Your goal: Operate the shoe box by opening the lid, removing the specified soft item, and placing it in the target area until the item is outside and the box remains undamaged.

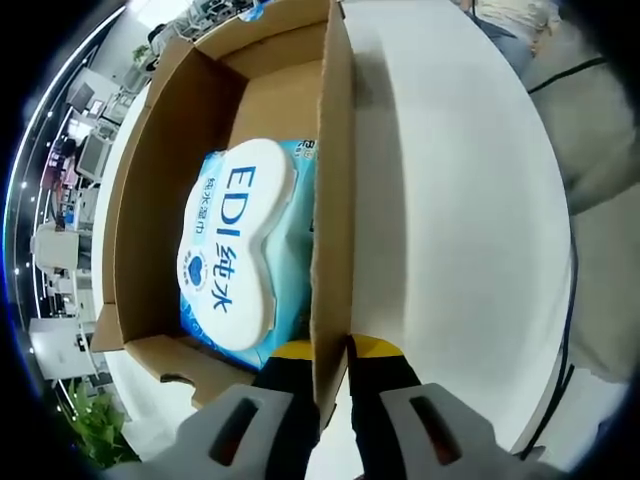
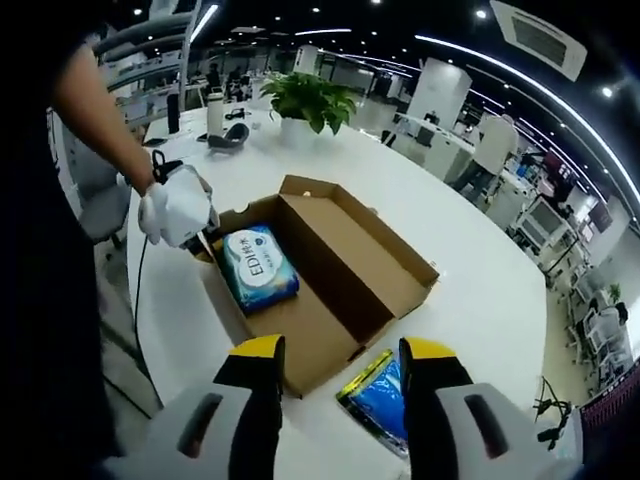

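**Left clamps box wall, right hangs back open, wipes pack still in the box**

Table [image 2: 480, 290]: big white round top, carries everything. The right gripper view takes it in from high and back; the left gripper view gets just a bare strip of it beside the box.

Shoe box [image 2: 320, 280]: brown cardboard, lid already swung open and lying flat away from the person. Probably being steadied so it won't slide or tear when the pack is lifted out.

Wipes pack [image 1: 240, 245]: the soft item, blue with a white label, lying flat inside the box, close to the wall that is being held. Not out yet. The left gripper view gives the label print close up; in the right gripper view it is small.

Second blue packet [image 2: 385, 395]: on the table just outside the box's near corner. May mark the target area, a guess.

Left gripper [image 1: 333, 352]: jaws narrow, pinching the box's side wall between the yellow tips, one tip inside the box and one outside. The right gripper view shows the white-gloved hand [image 2: 175, 205] working it at the far end of the box.

Right gripper [image 2: 340, 350]: jaws wide apart, holding nothing, hovering well short of the box. Judged ready to go in for the pack.

Potted plant [image 2: 310, 100]: far side of the table, clear of the work.
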A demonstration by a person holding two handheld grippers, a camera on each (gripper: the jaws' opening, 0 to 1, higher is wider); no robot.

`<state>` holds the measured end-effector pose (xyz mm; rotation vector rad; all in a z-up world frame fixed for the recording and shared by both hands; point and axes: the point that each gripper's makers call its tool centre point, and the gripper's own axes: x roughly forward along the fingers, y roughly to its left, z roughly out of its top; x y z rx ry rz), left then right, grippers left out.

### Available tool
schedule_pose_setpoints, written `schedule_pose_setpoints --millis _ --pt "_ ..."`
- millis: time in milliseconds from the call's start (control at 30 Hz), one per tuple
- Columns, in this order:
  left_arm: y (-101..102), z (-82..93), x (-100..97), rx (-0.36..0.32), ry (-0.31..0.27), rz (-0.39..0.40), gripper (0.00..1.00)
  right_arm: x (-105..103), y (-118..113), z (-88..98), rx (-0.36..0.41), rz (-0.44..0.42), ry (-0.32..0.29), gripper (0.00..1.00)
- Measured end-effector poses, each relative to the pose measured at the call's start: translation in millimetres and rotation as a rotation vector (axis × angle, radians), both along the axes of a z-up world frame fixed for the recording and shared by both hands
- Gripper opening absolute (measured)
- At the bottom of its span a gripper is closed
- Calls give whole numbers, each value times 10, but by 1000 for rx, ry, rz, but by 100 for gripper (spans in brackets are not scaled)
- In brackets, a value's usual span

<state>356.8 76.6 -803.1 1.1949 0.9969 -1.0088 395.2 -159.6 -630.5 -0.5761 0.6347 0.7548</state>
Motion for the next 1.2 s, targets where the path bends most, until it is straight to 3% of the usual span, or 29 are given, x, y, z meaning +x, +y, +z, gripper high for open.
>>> schedule_pose_setpoints --millis 67,233,567,967,1200 --pt "-1 1 -1 0 0 -1 7 28 18 -44 2 -8 31 44" --pt "0 3 -2 0 3 2 7 56 121 -42 27 7 45 44" --pt "1 -3 1 0 1 3 7 120 414 -83 6 91 77 43" --pt "1 0 0 0 -1 4 7 176 754 -132 58 145 183 47" --pt "1 -5 6 0 -1 4 7 168 923 -282 -25 240 220 49"
